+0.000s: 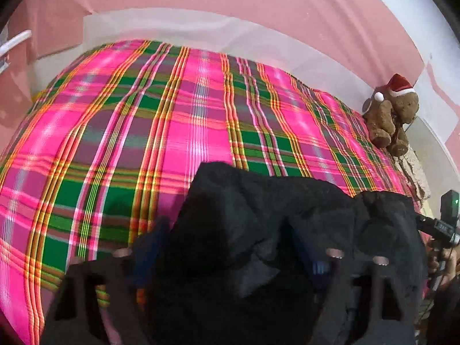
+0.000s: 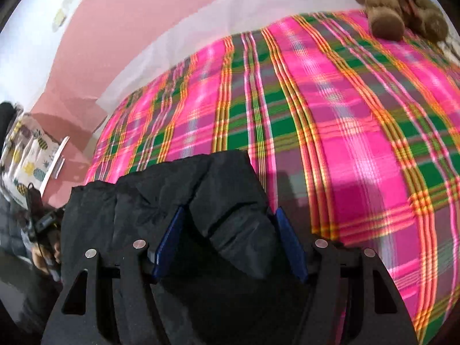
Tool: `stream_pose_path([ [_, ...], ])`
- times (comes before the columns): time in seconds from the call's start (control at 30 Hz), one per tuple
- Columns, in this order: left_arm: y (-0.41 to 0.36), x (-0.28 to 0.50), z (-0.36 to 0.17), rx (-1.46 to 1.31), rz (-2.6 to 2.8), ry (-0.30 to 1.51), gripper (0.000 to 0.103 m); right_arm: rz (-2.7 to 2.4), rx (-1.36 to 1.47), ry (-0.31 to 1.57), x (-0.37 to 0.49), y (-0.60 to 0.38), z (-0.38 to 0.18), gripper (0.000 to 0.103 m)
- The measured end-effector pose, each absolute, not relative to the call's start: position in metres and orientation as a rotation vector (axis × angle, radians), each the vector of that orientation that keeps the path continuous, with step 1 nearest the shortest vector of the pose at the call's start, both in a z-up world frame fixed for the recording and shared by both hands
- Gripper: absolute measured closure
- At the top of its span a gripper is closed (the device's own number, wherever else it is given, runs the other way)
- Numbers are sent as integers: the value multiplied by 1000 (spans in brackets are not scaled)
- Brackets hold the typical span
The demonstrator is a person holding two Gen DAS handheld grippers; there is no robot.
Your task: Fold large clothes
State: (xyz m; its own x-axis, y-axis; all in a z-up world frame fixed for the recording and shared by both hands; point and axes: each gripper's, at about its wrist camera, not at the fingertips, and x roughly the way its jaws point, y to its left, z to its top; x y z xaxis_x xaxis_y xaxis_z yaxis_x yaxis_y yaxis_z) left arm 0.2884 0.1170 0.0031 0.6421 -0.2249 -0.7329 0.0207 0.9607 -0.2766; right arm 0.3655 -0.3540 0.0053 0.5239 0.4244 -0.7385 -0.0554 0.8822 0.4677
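A black padded garment [image 1: 258, 207] hangs bunched between my two grippers above a bed with a pink and green plaid cover [image 1: 143, 120]. My left gripper [image 1: 230, 253] is shut on a thick fold of it; its blue pads [image 1: 149, 247] press the fabric from both sides. My right gripper [image 2: 230, 238] is shut on another fold of the garment [image 2: 224, 195], with the blue pads [image 2: 169, 241] on either side. The right gripper shows at the right edge of the left wrist view [image 1: 442, 230].
A brown teddy bear with a Santa hat [image 1: 391, 112] sits at the far right corner of the bed; it also shows in the right wrist view [image 2: 396, 3]. Pink walls with a white band [image 1: 201, 28] stand behind. A pineapple-print cloth [image 2: 28, 155] lies at left.
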Motion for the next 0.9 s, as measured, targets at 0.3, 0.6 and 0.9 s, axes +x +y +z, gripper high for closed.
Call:
stream_pose_path([
  [0.3,111,313,-34,-186,14,872,51,81,194,1026,381,-322,-27,80],
  [0.6,111,317,-38,-201,40,870,47,22,142,1039,384,-319,-44,79],
  [0.9,134,291,22,-202,41,765,35,-20,153,827,338,-328,45,66],
])
